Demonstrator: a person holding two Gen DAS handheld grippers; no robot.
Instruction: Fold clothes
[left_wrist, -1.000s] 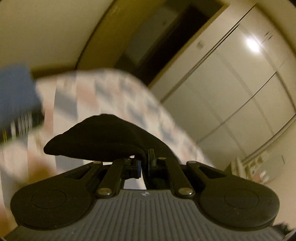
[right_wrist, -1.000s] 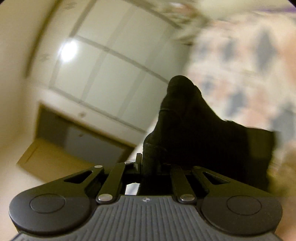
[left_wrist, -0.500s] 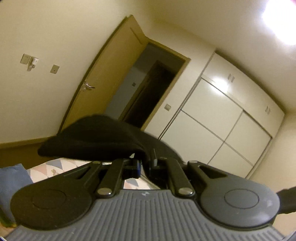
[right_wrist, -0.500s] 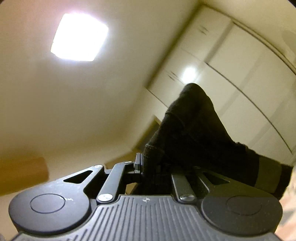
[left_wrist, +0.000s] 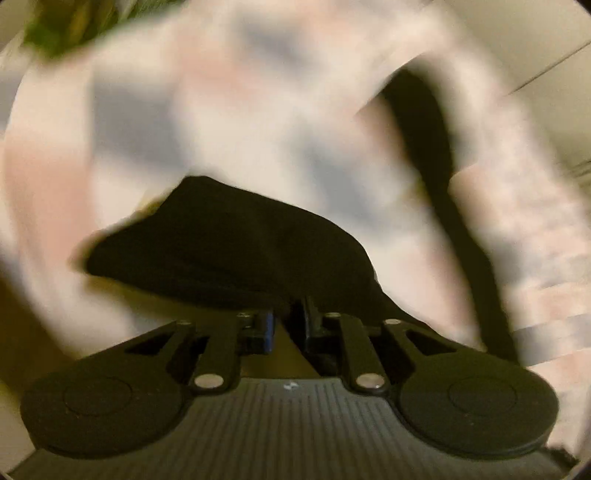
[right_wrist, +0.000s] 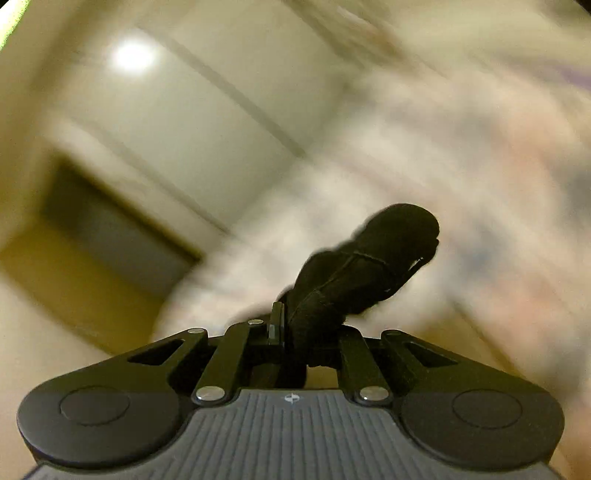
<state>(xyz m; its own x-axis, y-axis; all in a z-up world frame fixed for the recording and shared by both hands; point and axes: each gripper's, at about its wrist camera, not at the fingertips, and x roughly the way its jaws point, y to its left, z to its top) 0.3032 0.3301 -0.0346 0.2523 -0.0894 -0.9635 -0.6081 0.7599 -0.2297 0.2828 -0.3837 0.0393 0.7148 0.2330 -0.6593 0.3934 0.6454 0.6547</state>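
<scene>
My left gripper (left_wrist: 289, 316) is shut on a fold of the black garment (left_wrist: 236, 243), which drapes forward and left over its fingers. A long dark strip of the garment (left_wrist: 439, 173) runs off to the right. My right gripper (right_wrist: 291, 325) is shut on another bunched part of the black garment (right_wrist: 369, 269), which sticks up to the right of its fingers. Both views are heavily motion-blurred. The rest of the garment is hidden.
A bed with a pale pink, grey and white patterned cover (left_wrist: 229, 110) fills the left wrist view; it also shows in the right wrist view (right_wrist: 480, 166). White wardrobe doors (right_wrist: 184, 122) and a dark doorway (right_wrist: 110, 229) are at the left.
Both grippers have swung down from facing the ceiling and walls to facing the bed, still holding the black garment. The views went from sharp to blurred.
</scene>
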